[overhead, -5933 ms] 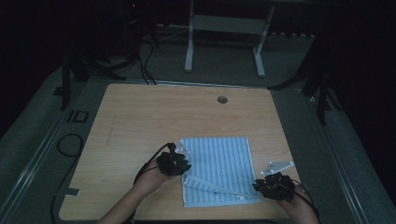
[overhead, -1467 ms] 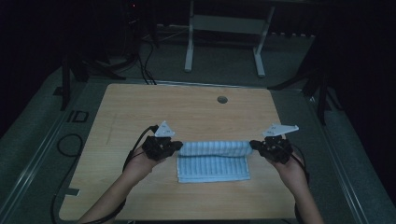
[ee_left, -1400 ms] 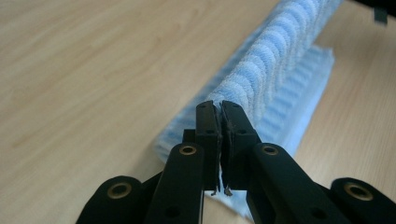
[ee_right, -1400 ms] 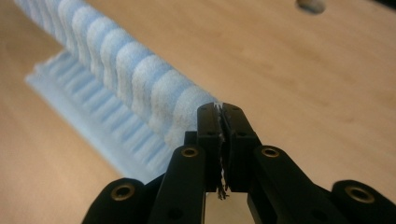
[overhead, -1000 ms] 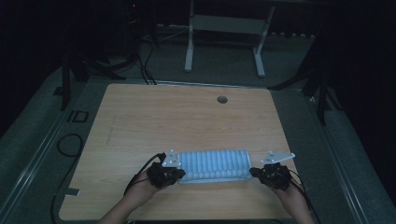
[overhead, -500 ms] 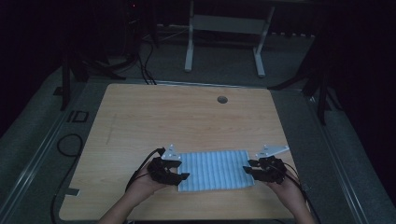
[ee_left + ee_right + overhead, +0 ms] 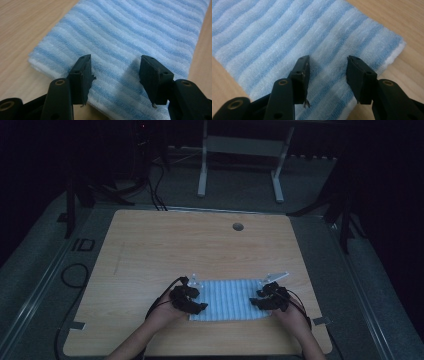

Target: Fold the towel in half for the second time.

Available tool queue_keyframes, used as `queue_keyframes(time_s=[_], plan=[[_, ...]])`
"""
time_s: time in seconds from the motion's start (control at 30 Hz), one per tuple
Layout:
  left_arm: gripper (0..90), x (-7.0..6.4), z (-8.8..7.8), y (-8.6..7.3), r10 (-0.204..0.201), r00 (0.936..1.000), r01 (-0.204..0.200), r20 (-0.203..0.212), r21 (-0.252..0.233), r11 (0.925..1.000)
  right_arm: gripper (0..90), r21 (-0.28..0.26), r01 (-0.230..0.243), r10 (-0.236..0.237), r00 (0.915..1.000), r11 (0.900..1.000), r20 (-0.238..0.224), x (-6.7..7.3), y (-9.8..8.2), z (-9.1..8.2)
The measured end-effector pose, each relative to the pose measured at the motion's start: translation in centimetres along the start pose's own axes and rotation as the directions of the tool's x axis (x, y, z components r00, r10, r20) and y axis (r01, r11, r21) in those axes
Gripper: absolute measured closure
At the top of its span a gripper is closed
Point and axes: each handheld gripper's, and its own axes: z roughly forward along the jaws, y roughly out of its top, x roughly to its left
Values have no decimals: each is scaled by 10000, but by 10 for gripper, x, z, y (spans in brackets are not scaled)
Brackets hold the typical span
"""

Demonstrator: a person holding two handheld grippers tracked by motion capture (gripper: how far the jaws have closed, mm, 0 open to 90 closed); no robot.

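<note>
- One folded towel [image 7: 227, 300], striped in pale and mid blue, is laid flat on the wooden table [image 7: 200, 245] in the lower centre of the high view, its long side running left to right.
- The fold is judged to be complete: the towel is seen as a narrow, layered band with its ends squared up. Whether a further fold across the short side is intended cannot be told.
- The left gripper [image 7: 192, 301] is placed over the towel's left end. In the left gripper view, its jaws are seen partly apart above the cloth [image 7: 140, 37], with nothing clamped between them. They have just been opening.
- The right gripper [image 7: 264, 299] is placed over the towel's right end. In the right gripper view, its jaws are likewise parted over the cloth [image 7: 274, 32] and have just been opening; no fabric is pinched.
- Release is therefore judged done at both ends; only withdrawal of the grippers appears to be left.
</note>
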Motion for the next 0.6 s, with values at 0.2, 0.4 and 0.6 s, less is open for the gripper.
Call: queue_keyframes(time_s=[0.2, 0.4, 0.6], plan=[[440, 21, -2, 2, -42, 9991, 44, -413, 57, 10000, 527, 134, -17, 19, 9999, 9999, -100, -6, 22, 14], [440, 47, -3, 3, -381, 9966, 377, -733, -65, 9993, 524, 296, 0, 1, 10000, 9996, -24, -11, 50, 31], [441, 67, -5, 7, -594, 9935, 605, -972, 85, 9981, 521, 420, -64, 61, 10000, 9991, 59, -16, 74, 46]])
